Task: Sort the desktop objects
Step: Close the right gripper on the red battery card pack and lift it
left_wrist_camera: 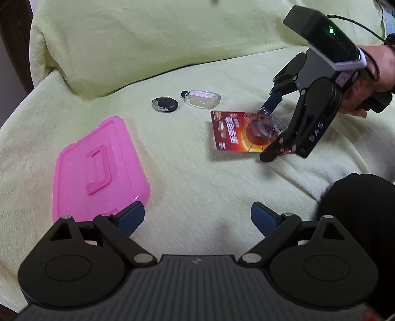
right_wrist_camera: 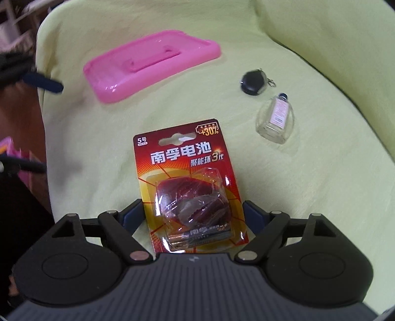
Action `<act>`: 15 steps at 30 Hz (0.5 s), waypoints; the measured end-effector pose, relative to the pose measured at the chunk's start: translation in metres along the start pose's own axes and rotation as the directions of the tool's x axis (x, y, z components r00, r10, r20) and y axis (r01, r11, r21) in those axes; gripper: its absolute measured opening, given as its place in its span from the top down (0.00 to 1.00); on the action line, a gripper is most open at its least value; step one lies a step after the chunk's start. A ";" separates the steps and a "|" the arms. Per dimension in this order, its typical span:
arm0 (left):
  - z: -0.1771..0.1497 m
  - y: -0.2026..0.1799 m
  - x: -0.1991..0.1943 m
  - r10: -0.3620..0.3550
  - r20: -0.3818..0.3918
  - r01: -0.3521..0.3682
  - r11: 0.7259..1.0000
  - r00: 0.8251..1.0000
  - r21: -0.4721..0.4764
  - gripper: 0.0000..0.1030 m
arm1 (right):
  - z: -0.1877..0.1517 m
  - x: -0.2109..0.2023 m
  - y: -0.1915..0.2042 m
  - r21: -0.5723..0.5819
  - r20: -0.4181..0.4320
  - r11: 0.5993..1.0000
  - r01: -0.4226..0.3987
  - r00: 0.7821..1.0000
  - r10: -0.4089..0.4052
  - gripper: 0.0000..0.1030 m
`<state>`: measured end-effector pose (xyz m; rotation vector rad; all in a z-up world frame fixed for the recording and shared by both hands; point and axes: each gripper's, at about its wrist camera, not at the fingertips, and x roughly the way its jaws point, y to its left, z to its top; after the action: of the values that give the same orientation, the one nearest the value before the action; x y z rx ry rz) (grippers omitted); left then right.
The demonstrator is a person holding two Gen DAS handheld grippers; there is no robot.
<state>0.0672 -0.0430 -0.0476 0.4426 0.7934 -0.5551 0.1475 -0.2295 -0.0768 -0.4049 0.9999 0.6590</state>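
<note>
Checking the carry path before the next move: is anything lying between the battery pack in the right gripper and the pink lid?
Nothing visible does. The battery pack sits between the right gripper's fingers, and only bare yellow blanket lies between it and the pink lid. The key fob and small glass bottle lie off to the side.

Soft even light, faint shadows, blurred fisheye edges (dark corners).

Pale yellow-green blanket (left_wrist_camera: 187,158), fleecy and lightly creased, covering the whole work surface; draped also over a raised cushion (left_wrist_camera: 153,42) at the rear. Dark trouser leg (left_wrist_camera: 365,212) at the blanket's right edge. Blurred shelving (right_wrist_camera: 12,22) in the right wrist view's upper-left corner; contents indistinct.
</note>
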 end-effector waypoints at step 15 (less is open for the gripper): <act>-0.008 0.005 -0.008 0.026 0.004 -0.026 1.000 1.000 -0.004 0.08 | -0.003 -0.008 0.012 -0.068 0.030 0.997 0.036 0.999 -0.034 0.22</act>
<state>0.0610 -0.0320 -0.0455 0.4480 0.7835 -0.5298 0.1343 -0.2256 -0.0714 -0.4712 0.9431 0.6677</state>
